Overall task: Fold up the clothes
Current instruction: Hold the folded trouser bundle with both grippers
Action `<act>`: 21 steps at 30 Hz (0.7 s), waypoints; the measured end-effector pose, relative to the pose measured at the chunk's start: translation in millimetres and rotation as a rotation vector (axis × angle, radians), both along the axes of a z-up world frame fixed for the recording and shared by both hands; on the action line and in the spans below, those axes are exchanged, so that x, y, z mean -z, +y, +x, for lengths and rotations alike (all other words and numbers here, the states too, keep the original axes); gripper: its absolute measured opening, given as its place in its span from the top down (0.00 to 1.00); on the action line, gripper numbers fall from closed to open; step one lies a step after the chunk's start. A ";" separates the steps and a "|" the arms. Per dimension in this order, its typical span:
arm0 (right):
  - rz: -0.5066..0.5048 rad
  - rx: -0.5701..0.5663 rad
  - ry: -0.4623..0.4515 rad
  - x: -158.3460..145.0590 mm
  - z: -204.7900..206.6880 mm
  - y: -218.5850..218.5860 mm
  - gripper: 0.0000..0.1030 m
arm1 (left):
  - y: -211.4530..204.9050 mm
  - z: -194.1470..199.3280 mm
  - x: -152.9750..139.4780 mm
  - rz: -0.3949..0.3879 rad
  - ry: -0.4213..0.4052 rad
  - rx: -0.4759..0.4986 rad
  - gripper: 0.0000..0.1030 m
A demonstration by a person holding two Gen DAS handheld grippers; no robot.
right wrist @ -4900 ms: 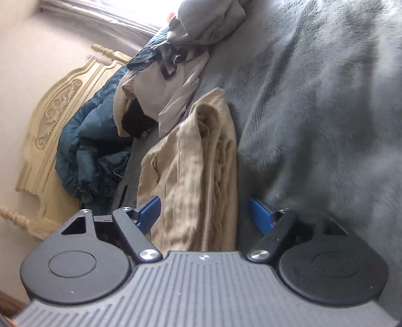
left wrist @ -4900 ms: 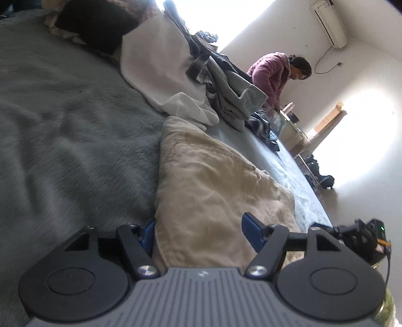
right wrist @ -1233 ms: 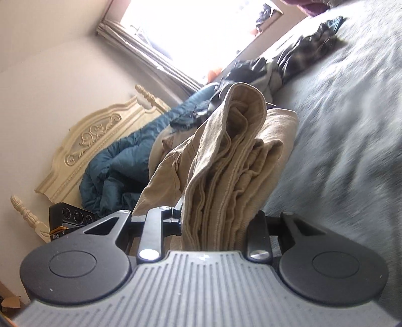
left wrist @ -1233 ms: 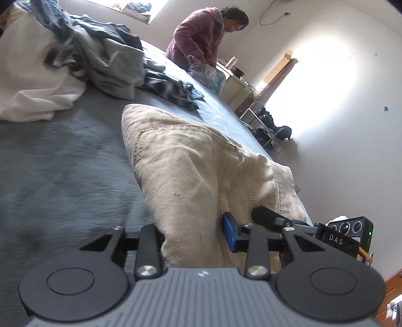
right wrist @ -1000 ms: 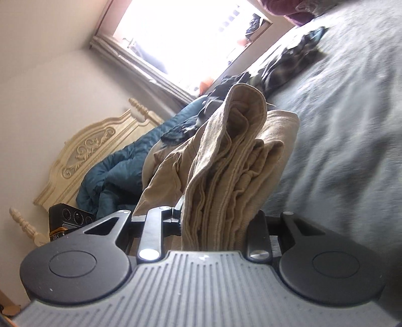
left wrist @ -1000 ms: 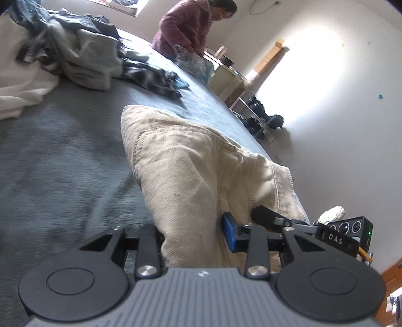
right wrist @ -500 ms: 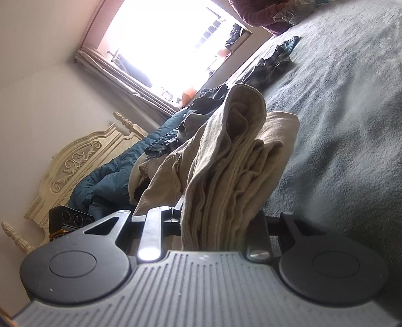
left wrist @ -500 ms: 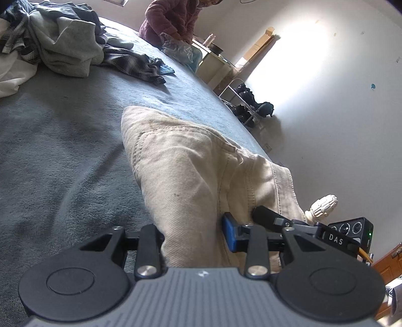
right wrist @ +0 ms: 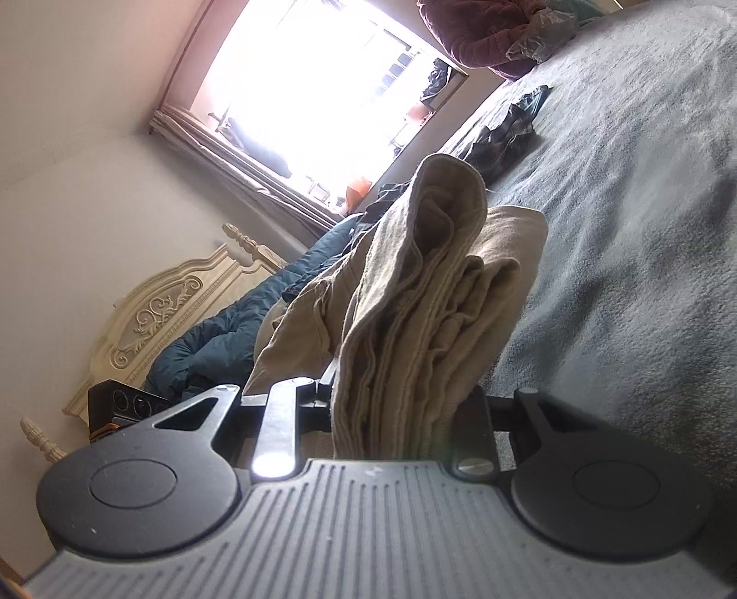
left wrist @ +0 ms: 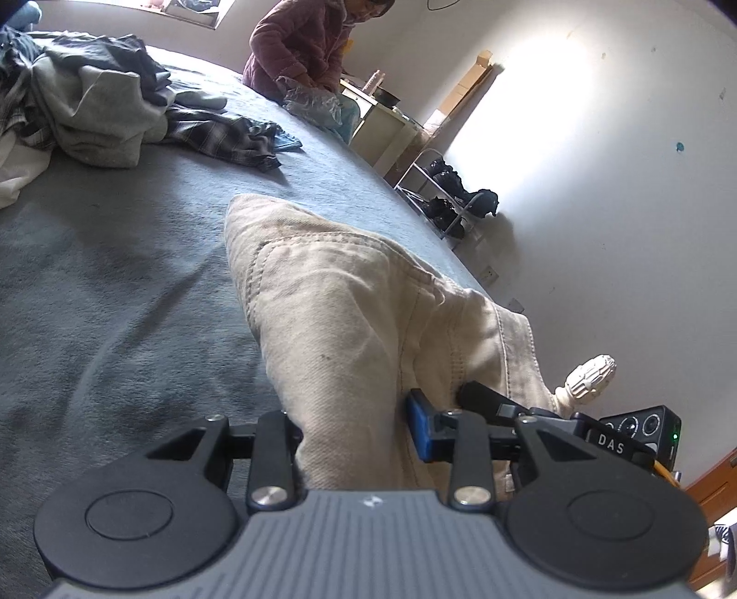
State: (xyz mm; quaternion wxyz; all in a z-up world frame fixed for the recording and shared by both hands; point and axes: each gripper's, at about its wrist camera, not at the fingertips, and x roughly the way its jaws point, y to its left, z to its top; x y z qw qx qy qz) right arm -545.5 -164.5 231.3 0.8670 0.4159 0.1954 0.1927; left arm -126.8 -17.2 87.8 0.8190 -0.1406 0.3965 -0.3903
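We had the beige trousers (left wrist: 341, 318) folded into a thick bundle and carried between both tools, raised off the grey bed (left wrist: 115, 285). We judged them soft and floppy but fairly heavy for cloth: a sturdy twill with stitched seams, stacked in many layers, so not slippery and not fragile. The free end would sag if taken by one edge only. The best hold, in our view, was across the whole stack at each short end, biting all layers together so none slid out.

The left hand-held gripper (left wrist: 354, 428) was clenched on one end of the bundle. Cloth filled the gap between its pads, and the fold rose up and away from it toward the far side of the bed. The right hand-held gripper (right wrist: 396, 405) was clamped on the other end (right wrist: 414, 331), with the layered edges packed between its jaws and the rounded top of the fold standing above them. In the left view, the tip of the right tool poked out just beside the cloth.

Loose clothes (left wrist: 92, 110) lay well apart, farther up the bed, near a person in a maroon top (left wrist: 299, 41).
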 end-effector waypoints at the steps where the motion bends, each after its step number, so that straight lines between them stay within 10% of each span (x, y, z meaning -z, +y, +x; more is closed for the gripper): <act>1: 0.001 0.003 -0.002 -0.7 -2.7 -2.1 0.73 | -2.5 -1.8 -0.6 0.000 0.001 0.002 0.67; 21: -0.003 0.085 0.037 12.2 82.8 -33.9 0.73 | -50.8 120.6 38.5 -0.052 0.014 0.122 0.67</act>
